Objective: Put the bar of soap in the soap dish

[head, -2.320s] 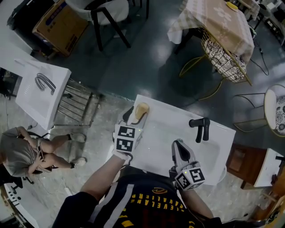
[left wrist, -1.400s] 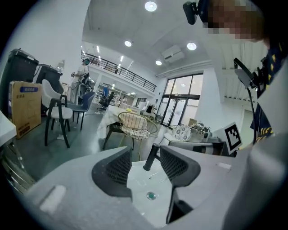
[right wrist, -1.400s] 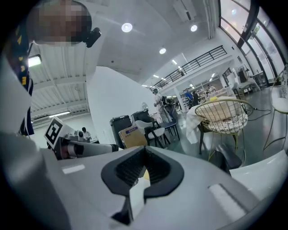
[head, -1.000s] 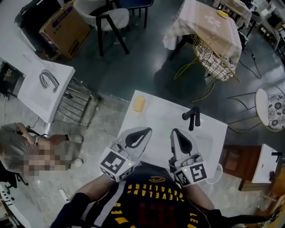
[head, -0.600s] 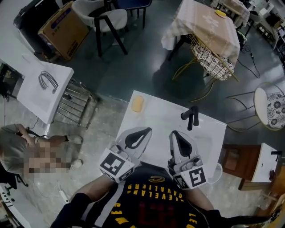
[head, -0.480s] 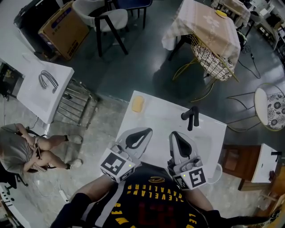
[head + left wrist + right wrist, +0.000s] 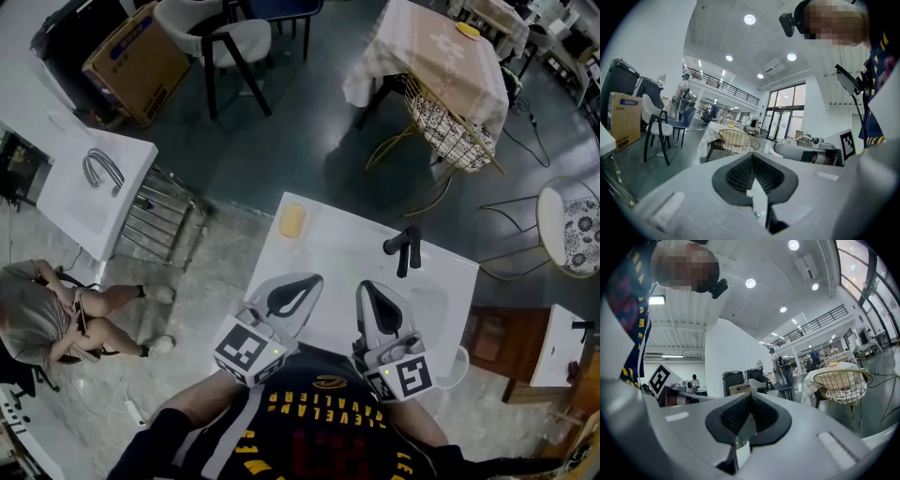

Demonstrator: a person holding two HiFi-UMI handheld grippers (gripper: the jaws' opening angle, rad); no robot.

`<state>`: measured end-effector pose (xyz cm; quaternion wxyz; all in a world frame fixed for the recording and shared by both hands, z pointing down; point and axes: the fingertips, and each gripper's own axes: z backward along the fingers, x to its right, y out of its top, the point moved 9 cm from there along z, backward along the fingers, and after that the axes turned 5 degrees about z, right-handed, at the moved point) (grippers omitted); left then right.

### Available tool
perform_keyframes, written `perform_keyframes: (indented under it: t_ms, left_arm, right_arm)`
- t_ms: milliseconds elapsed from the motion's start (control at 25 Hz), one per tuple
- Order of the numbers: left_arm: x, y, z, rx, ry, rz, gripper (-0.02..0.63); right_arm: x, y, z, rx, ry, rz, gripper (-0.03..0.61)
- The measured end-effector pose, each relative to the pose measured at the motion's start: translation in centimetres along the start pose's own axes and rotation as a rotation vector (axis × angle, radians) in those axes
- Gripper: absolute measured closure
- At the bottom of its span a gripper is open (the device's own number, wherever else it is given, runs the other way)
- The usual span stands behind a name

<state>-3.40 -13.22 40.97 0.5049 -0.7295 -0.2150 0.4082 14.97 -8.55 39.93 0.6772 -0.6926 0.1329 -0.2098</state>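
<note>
The yellow bar of soap [image 7: 292,220] lies at the far left corner of the white washstand top [image 7: 337,246]; I cannot make out a dish under it. My left gripper [image 7: 316,278] hovers at the near edge, well short of the soap, jaws shut and empty. My right gripper [image 7: 362,285] sits beside it, also shut with nothing in it. In the left gripper view the left gripper [image 7: 752,158] shows its pads closed together. The right gripper [image 7: 750,398] looks the same in the right gripper view. Neither gripper view shows the soap.
A black tap [image 7: 406,249] stands at the back of the washstand, the basin [image 7: 427,302] to its right. Beyond are a wire basket chair [image 7: 457,125], a clothed table [image 7: 445,47], a cardboard box [image 7: 136,58], and a person sitting [image 7: 42,309] at left.
My left gripper has pulled back from the soap to the near edge, leaving the bar at the far corner. Over the last second both grippers have hardly moved.
</note>
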Motion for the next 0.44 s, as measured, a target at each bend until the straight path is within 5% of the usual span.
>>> perform_keyframes:
  t_ms: [440]
  left_arm:
    - [0.11,-0.07,0.17,-0.003,-0.004,-0.010,0.611]
  right_arm:
    - [-0.23,-0.26,0.11,-0.011,0.006,0.001,0.575]
